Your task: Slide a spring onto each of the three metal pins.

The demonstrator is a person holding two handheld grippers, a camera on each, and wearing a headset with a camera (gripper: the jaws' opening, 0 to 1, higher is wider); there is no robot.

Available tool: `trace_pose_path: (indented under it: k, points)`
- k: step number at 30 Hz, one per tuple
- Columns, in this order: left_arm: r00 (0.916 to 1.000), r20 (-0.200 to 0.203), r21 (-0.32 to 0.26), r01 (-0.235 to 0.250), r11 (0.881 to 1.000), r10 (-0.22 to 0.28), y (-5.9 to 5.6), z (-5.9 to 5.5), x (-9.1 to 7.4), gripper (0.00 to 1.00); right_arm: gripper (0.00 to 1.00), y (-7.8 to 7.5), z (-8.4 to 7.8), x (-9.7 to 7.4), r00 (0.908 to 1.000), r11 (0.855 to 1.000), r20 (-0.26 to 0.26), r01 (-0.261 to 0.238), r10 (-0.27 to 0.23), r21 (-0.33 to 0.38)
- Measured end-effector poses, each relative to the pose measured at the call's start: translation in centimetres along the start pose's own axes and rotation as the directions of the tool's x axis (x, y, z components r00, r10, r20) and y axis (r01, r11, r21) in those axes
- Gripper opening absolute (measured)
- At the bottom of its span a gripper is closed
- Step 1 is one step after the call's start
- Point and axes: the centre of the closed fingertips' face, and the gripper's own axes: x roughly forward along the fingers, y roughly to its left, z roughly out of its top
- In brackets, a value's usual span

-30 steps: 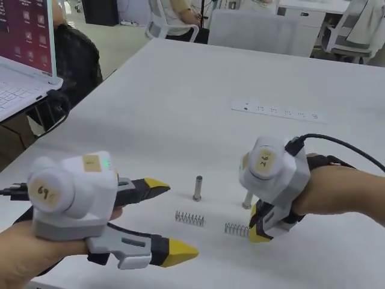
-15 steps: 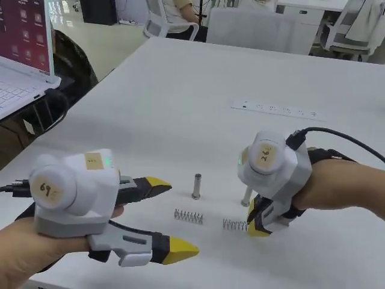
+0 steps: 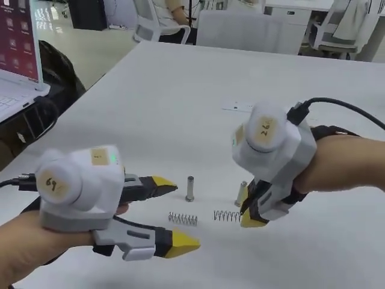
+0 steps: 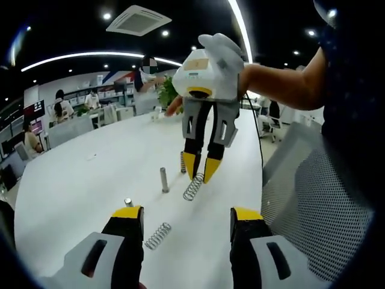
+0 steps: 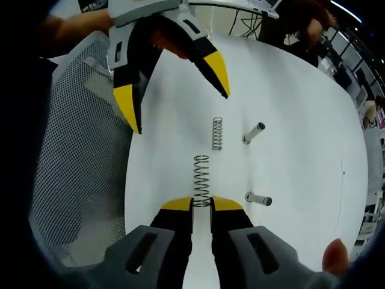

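**Spring pinched by its end: slip risk**

Right gripper jaws pinch the spring at its very end. It may flex, pop free or miss the pin, which sits at 3 o'clock of the jaws in the right gripper view. Left gripper jaws are spread and empty. Second spring lies on the table at 12 o'clock.

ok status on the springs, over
left claw open, empty. right claw shut on one spring. second spring loose on table. pins bare, nothing blocking.
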Motion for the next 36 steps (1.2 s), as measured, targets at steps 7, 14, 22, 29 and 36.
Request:
trace_pose_path:
  k: [7, 14, 22, 29, 36]
  points:
    - [0.9994, 0.006, 0.033, 0.034, 0.999, -0.034, -0.6, 0.8, 0.6, 0.41, 0.08, 0.7, 1.0, -0.8, 0.9999, 1.0, 0.014, -0.001, 0.001, -0.019]
    - [0.998, 0.009, 0.053, 0.062, 0.997, -0.062, -1.1, 1.0, 0.8, 0.31, 0.08, 1.3, 1.8, -1.3, 0.9998, 0.999, 0.021, 0.0, 0.001, -0.04]
    - [0.9963, 0.012, 0.072, 0.084, 0.994, -0.085, -1.5, 1.3, 1.0, 0.25, 0.08, 1.8, 3.0, -1.6, 0.9995, 0.998, 0.032, 0.002, 0.0, -0.064]
    - [0.9952, 0.018, 0.077, 0.095, 0.993, -0.096, -1.7, 1.5, 1.0, 0.2, 0.08, 1.8, 3.4, -1.8, 0.9993, 0.997, 0.038, 0.007, -0.004, -0.081]
    - [0.9939, 0.03, 0.085, 0.103, 0.991, -0.106, -1.9, 1.9, 1.2, 0.12, 0.08, 1.9, 3.4, -2.1, 0.9992, 0.996, 0.04, 0.011, -0.008, -0.093]
